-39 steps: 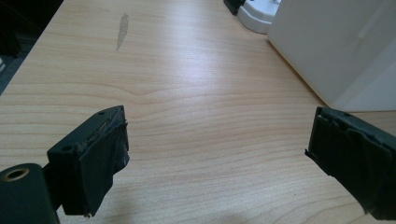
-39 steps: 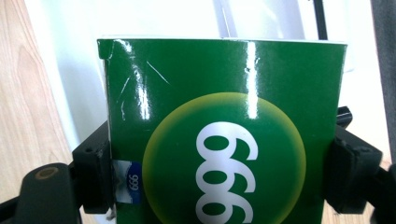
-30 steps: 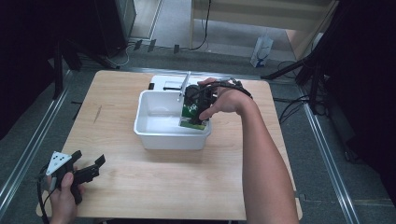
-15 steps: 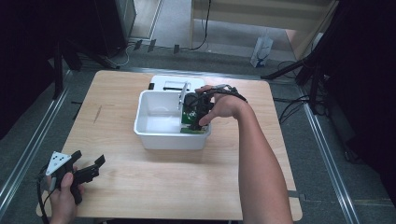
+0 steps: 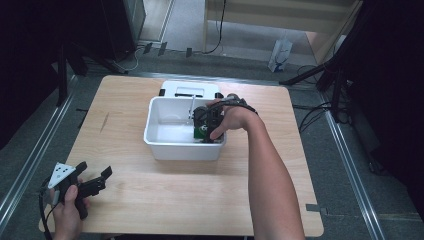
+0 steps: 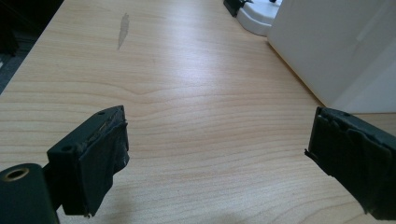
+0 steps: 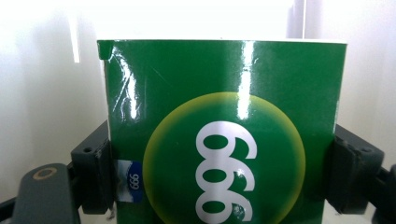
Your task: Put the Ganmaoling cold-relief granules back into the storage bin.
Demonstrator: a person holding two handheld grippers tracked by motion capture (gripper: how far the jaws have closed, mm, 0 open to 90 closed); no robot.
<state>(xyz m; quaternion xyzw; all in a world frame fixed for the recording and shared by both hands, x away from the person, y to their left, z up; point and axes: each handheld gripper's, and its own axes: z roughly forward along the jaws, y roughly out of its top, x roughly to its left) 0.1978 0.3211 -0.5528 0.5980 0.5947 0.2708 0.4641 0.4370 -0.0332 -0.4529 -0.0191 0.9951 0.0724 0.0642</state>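
Observation:
A green box [image 7: 224, 135] printed with "999" in a yellow circle sits between my right gripper's jaws, which press on both its sides. In the high view that right gripper [image 5: 206, 127] reaches down into the white tub [image 5: 165, 142] at the table's middle, with the green box [image 5: 201, 133] low against the tub's right inner wall. My left gripper [image 5: 92, 182] rests over the table's front left corner, jaws wide apart with nothing between them. The left gripper [image 6: 219, 154] looks across bare wood toward the tub's outer wall [image 6: 336, 51].
A white lid or flat tray [image 5: 190, 90] with a black clip lies just behind the tub. The wooden table [image 5: 150, 200] has open surface in front and to the left. Metal rails run along the floor on both sides.
My right gripper has gone lower and slightly left inside the tub with the green box. The left gripper has stayed put.

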